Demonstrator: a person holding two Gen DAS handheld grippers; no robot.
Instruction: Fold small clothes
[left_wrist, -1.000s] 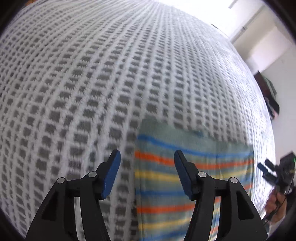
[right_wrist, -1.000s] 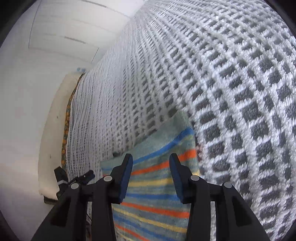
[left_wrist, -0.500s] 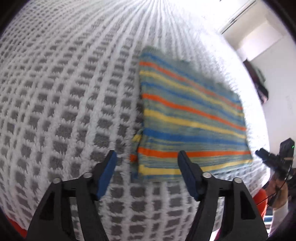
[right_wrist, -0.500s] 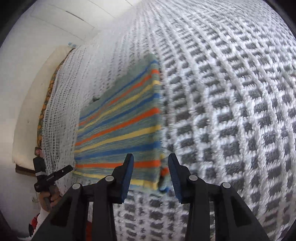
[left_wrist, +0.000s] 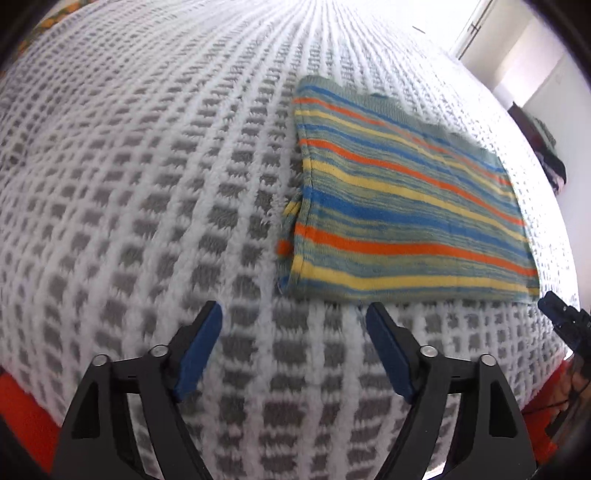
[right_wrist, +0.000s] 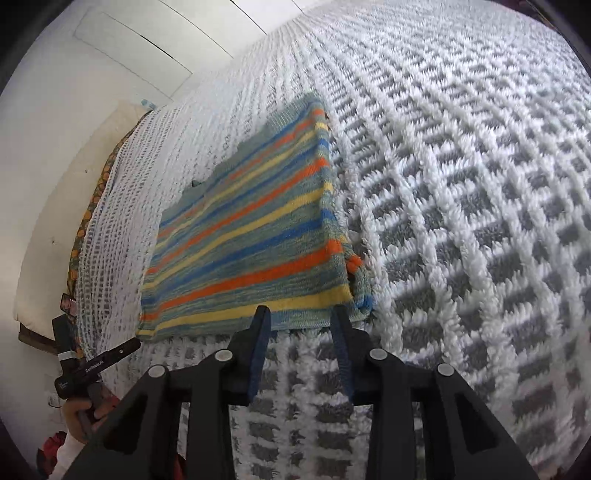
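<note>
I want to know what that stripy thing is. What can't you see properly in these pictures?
- Striped cloth: it lies folded in both views, so its inner layers and what garment it is stay hidden.
- Its near right corner, right wrist view: partly behind the right gripper fingers.
- Blanket: blurred near the left gripper, whose jaws are opening with nothing between them.
- Person's hand: cut off by the picture edge.

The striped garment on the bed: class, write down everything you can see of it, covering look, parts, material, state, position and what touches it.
The striped garment is a knitted piece with a grey-green ground crossed by blue, orange and yellow stripes and a plain grey-green band along its far edge. It lies folded flat into a neat rectangle, with a bit of an under-layer poking out at one side. It rests on the white and grey checked blanket, which alone touches it. Neither gripper holds it.
</note>
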